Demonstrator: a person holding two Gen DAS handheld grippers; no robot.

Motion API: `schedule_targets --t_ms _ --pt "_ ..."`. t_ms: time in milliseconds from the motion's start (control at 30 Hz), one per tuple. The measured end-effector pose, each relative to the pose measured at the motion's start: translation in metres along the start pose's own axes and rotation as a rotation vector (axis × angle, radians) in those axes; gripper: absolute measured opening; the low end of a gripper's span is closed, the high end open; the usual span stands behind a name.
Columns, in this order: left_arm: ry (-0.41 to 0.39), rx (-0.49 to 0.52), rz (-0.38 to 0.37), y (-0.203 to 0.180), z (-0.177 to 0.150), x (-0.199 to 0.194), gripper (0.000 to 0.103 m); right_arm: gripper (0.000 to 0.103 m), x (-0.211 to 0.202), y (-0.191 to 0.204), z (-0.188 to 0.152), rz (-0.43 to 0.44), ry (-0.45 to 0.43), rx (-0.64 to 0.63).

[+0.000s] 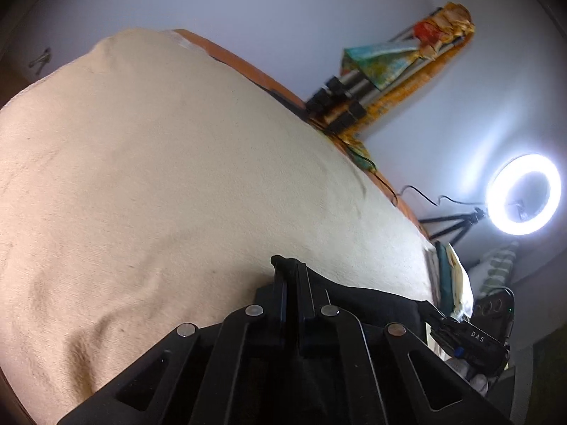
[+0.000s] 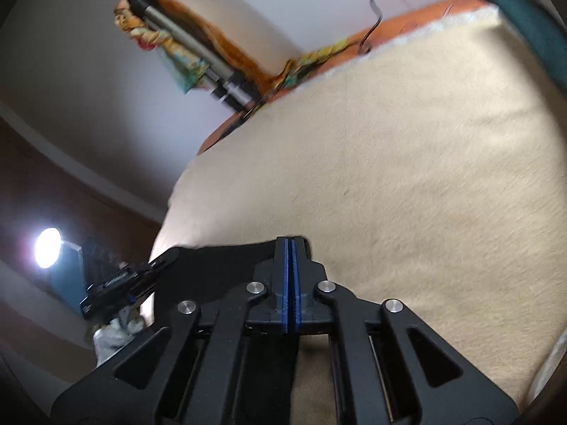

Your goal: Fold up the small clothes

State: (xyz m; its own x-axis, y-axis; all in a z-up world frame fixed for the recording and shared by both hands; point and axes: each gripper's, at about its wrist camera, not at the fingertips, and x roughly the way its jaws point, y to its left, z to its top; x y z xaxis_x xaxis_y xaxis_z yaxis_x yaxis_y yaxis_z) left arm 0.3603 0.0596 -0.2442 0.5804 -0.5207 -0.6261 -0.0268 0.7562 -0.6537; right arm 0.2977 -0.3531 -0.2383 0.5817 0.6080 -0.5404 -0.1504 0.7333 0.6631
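Both grippers, left [image 1: 288, 265] and right [image 2: 291, 242], are clamped shut on the near edge of a black garment [image 1: 368, 301] lying on the cream blanket [image 1: 159, 159]; it looks light, limp and prone to sagging, so pinching corners seems wise. The blanket covers an orange-edged bed; a ring light [image 1: 523, 194] glares beside the pale wall.

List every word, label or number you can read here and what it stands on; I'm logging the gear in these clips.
"DAS": white letters on the black body of the right tool, seen from the left wrist view.
The same tool's side in the right wrist view: pale marking, too blurred to read.
Nothing else bears readable text: the cream blanket, the ring light and the wall show none.
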Motion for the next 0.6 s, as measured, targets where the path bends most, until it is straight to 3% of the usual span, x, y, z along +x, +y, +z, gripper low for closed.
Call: schedule_targets --t_ms 67,100,133,167,233,267,300,400,467,600 --pt "0.0 -0.003 0.021 0.001 0.0 0.0 0.003 0.003 0.001 -0.001 -0.002 -0.014 0.005 0.009" --pt "-0.007 -0.006 0.034 0.001 0.0 -0.001 0.011 0.003 0.001 0.002 -0.003 -0.017 0.003 0.001" --pt "-0.015 -0.013 0.045 0.001 0.001 -0.005 0.031 0.003 0.0 0.003 -0.003 -0.019 0.005 -0.002" --pt "-0.022 -0.02 0.039 0.002 0.002 -0.01 0.039 0.003 -0.001 0.003 -0.003 -0.021 0.01 0.001" --pt "-0.047 -0.02 0.03 0.003 0.003 -0.027 0.042 0.009 -0.002 -0.001 -0.004 -0.032 0.031 0.014" --pt "-0.055 -0.014 0.03 0.004 0.002 -0.038 0.042 0.02 -0.004 -0.004 -0.005 -0.033 0.049 0.023" --pt "-0.057 -0.011 0.023 0.006 0.0 -0.048 0.045 0.025 -0.007 -0.006 -0.007 -0.021 0.058 0.03" --pt "-0.031 -0.014 -0.009 0.014 -0.014 -0.073 0.056 0.034 -0.018 -0.005 -0.009 0.047 0.104 0.006" --pt "-0.006 0.005 -0.017 0.017 -0.033 -0.092 0.059 0.042 -0.023 -0.003 -0.014 0.058 0.131 -0.033" --pt "0.048 -0.007 -0.037 0.018 -0.073 -0.116 0.064 0.043 -0.029 -0.015 -0.025 0.081 0.173 -0.037"
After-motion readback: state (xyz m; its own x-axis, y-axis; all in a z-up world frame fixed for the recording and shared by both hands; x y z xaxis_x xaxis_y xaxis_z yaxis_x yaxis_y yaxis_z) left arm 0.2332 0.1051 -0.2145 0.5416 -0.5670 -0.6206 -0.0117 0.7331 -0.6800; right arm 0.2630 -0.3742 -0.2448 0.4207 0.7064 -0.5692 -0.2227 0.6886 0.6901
